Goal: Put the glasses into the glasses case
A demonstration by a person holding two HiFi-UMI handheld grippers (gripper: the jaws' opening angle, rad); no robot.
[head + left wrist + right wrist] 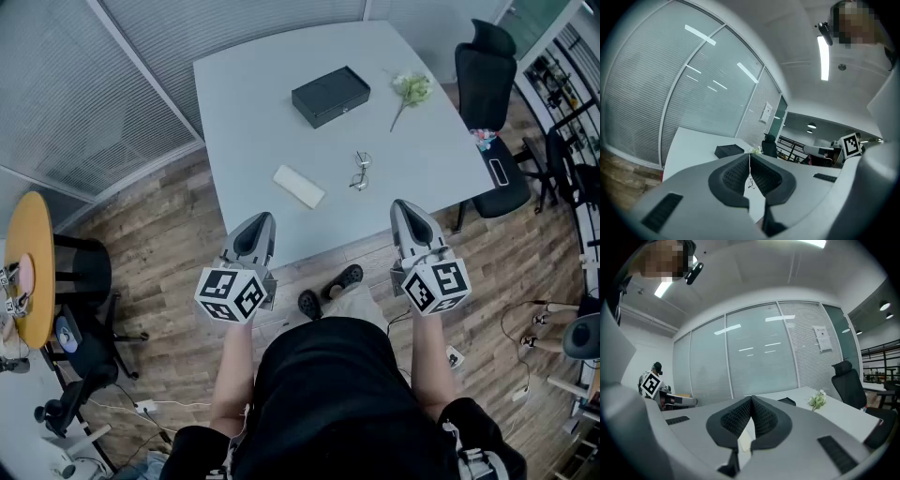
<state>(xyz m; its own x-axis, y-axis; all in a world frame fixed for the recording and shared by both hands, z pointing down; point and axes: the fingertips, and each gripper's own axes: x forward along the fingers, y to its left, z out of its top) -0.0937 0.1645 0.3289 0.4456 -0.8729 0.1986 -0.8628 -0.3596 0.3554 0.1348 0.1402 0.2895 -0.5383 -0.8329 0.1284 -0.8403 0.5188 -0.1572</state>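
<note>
Start of run, nothing in hand yet.

Grippers: the left gripper (264, 218) and the right gripper (402, 205) are both held out over the near edge of the table (244, 112), well short of the objects. In the left gripper view the two jaw tips of the left gripper (750, 156) meet with nothing between them. The right gripper view shows the same for the right gripper (751, 400): jaws fully together, empty.

Objects: the glasses (361, 172) lie on the bare tabletop, nearer the right gripper than the left. The glasses case (330, 96), black and rectangular, sits farther back toward the middle of the table, well apart from the glasses, with its lid down. A white folded cloth (299, 186) lies to the left of the glasses, and a flower sprig (411, 90) lies to the right of the case. An office chair (487, 66) stands at the far right corner.

Handling judgement: the glasses look like a thin wire frame, so we expect them to be very light, springy and easy to bend, with lenses that scratch or smudge. On this smooth top they will probably skate away if nudged from one side. We would take them at the bridge or by a temple close to its hinge, with a gentle close, and keep the pads off the lenses. We cannot tell whether the temples are folded. The case is rigid and heavier; we judge it must be opened first, one gripper steadying its body.
</note>
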